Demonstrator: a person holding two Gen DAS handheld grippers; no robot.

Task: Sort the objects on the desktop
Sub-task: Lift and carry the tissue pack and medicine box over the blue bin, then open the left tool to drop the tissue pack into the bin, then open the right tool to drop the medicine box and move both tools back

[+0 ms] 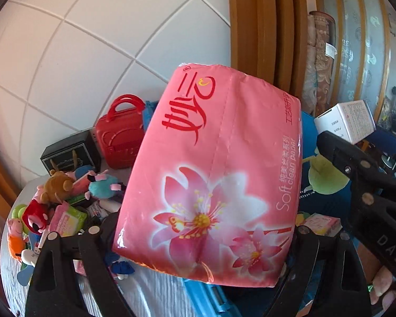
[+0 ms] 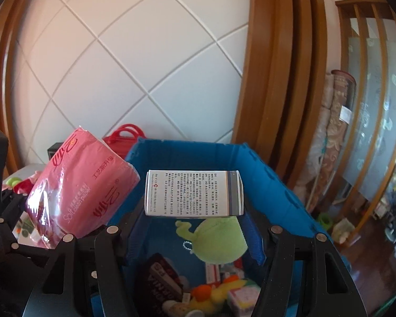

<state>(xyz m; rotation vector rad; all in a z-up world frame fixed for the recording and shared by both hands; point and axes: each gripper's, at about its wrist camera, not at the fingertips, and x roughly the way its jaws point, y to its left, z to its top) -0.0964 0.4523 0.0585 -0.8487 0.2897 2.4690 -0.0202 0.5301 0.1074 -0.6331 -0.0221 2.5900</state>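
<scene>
- Left wrist view: the left gripper [image 1: 206, 235] stands wide apart and is clamped on a pink tissue pack [image 1: 213, 174], which fills the centre of the frame, tilted, its flower print toward the camera.
- At the right edge the right gripper [image 1: 338, 132] holds a white medicine box [image 1: 347, 121]; fingertips of a hand [image 1: 382, 288] show at the lower right.
- At lower left a heap of plush toys [image 1: 52, 200] lies on a table [image 1: 150, 298], with a red toy case [image 1: 118, 137] and a black box [image 1: 71, 153] behind; the pack hides most of the blue bin [image 1: 307, 132].
- Right wrist view: the right gripper [image 2: 194, 206], about half open, is clamped on the white medicine box [image 2: 195, 192], held level at frame centre above the blue bin [image 2: 264, 174].
- Inside the bin, a green plush [image 2: 216, 240] and small packets lie partly hidden below.
- The pink tissue pack [image 2: 81, 192] is at left, in the left gripper [image 2: 55, 227], whose body is cut off by the frame edge.
</scene>
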